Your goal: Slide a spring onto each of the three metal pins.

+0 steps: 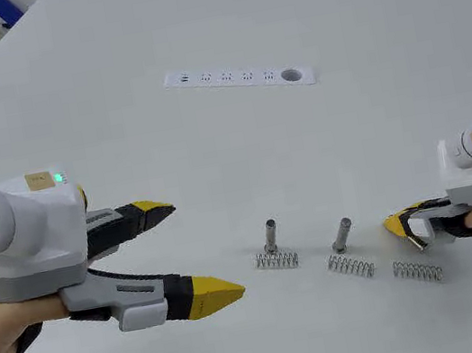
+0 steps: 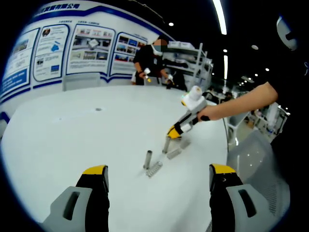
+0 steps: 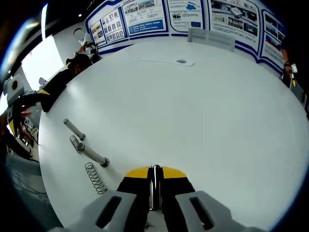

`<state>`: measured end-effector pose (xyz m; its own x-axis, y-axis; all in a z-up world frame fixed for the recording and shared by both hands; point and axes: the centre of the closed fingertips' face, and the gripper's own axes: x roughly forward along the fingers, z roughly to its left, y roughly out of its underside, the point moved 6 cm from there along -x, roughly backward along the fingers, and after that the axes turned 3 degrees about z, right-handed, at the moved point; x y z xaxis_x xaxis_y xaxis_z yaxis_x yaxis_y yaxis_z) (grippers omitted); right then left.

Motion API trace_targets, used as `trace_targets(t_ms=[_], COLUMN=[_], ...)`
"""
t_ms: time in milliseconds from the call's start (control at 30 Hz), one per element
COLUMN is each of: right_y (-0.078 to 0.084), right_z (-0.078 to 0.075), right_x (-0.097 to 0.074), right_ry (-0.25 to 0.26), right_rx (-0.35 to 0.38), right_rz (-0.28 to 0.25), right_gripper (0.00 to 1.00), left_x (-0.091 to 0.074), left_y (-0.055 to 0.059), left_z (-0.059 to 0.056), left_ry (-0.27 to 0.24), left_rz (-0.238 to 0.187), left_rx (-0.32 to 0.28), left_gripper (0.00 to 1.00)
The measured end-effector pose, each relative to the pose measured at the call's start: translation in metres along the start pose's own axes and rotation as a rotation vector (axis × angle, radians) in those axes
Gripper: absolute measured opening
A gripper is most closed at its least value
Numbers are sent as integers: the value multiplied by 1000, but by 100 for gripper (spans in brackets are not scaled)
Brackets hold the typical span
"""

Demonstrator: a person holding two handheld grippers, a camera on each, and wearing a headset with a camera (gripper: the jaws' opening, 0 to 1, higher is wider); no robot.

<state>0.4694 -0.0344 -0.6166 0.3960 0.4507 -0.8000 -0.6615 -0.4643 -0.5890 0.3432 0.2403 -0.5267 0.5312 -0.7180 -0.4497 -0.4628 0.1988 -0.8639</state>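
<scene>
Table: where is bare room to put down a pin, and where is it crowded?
Bare: the wide stretch between the power strip and the two standing pins; also between the left tool and the nearest spring. Crowded: the springs beside the right tool.

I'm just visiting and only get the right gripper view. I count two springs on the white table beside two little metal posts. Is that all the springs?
Observer: No. The head view shows three: the left spring by the left pin, the middle spring by the middle pin, and the right spring lying near the right gripper, which clamps the third pin.
Operator: Those posts look tipped over to me.
Observer: From the head view both stand upright, and neither wears a spring.
Operator: What about the other gripper?
Observer: The left gripper is off to the left, jaws wide open, nothing between them.
</scene>
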Motion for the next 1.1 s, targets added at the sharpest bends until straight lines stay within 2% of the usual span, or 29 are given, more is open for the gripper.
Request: trace_targets(t_ms=[667, 1100], right_y=[-8, -7], right_z=[10, 11], right_x=[-23, -38], right_ry=[-2, 31], right_rx=[-28, -45], right_rz=[-95, -181], right_gripper=[8, 8], left_x=[1, 1], left_y=[-6, -8], left_z=[-4, -9], left_ry=[7, 15], left_rz=[-16, -20], left_rx=[9, 19], left_gripper=[87, 87])
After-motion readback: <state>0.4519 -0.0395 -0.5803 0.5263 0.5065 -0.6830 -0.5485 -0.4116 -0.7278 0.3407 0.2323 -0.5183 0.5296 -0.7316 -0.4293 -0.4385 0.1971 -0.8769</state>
